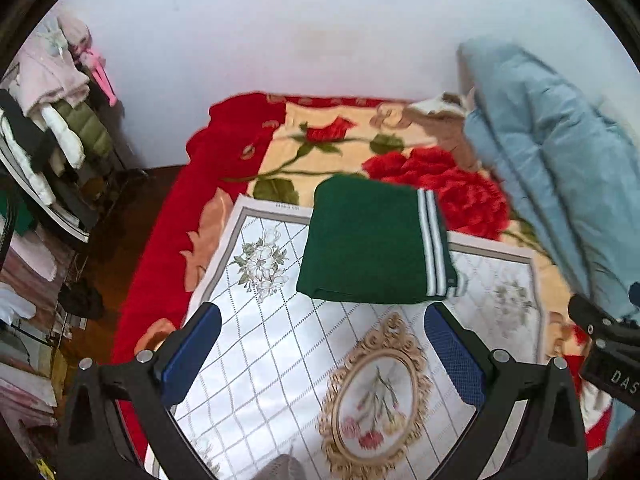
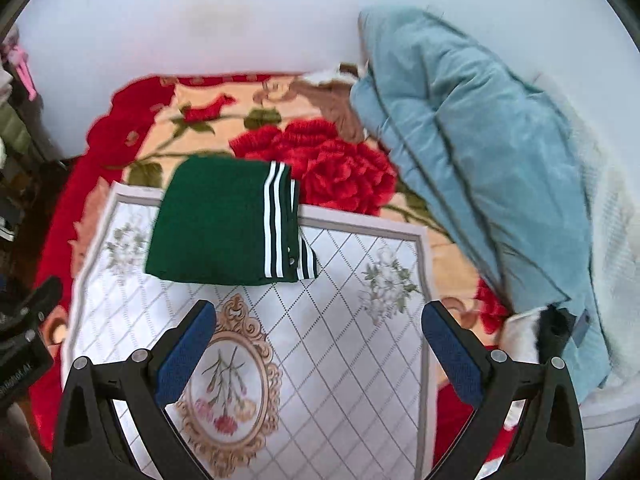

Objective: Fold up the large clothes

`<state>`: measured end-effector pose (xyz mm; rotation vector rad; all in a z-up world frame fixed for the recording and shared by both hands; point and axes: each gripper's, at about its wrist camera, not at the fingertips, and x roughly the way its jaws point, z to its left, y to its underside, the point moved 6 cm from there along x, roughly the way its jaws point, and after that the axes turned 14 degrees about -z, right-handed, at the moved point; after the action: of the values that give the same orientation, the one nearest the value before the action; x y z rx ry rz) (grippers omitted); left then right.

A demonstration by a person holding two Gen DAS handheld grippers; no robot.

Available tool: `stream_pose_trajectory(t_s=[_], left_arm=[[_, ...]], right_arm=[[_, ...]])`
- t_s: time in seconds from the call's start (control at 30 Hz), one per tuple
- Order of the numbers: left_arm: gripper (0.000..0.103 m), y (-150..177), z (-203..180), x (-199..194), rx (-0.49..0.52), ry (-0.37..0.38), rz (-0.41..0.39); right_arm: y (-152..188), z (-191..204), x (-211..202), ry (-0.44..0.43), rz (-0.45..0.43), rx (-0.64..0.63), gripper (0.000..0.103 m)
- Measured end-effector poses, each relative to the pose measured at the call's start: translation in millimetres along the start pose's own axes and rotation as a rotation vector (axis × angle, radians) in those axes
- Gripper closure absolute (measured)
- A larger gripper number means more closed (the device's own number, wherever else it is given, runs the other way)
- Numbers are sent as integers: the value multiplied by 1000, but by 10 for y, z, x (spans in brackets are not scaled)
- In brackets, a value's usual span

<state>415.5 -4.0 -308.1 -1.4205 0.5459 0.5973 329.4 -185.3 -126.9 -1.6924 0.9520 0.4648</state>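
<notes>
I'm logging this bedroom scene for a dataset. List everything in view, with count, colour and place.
garment: one, dark green with white stripes, folded, on the mat's far edge
mat: one, white with floral print, on the blanket
blanket: one, red and cream with roses, covering the bed
quilt: one, light blue, piled at the right of the bed
clothes rack: one, pink, white and olive clothes, far left by the wall
left gripper: one, black with blue pads, open, empty
right gripper: one, black with blue pads, open, empty

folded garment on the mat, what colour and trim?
Folded garment: dark green, white stripes along its right edge. Clearest in the right wrist view.
</notes>
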Motion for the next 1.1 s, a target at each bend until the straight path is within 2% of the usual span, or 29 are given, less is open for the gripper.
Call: stream_pose_trajectory(t_s=[0.1,0.23,0.37,0.47,0.67,0.87,0.97,1.1], left_arm=[[0,-123,-7,-546,5,3,-26],[0,-268,3,-1199,-2,2,-69],[0,-347,-9,-1705,-10,-2,-122],[0,-371,-16,-1985,-11,1,-149],[0,-347,-31,-2382,-23,4,-178],[0,-294,12,-2585,-31,-21,-205],[0,-282,41,-2668,-36,-43,-224],[0,-263,43,-2720,-55,-33,-232]], right_arm=[[-118,-156,-730,1,-55,4,0],[-204,-271,-1471,-11,-100,7,0],[-288,-352,-2248,-4,-195,-12,0],[-280,-422,-2654,3,-237,-7,0],[-203,-455,-3152,-17,-260,1,0],[-139,-472,-3510,-9,-300,-8,0],[-109,-474,-3640,-19,-313,-8,0],[-106,-484,-3694,-28,-322,-9,0]])
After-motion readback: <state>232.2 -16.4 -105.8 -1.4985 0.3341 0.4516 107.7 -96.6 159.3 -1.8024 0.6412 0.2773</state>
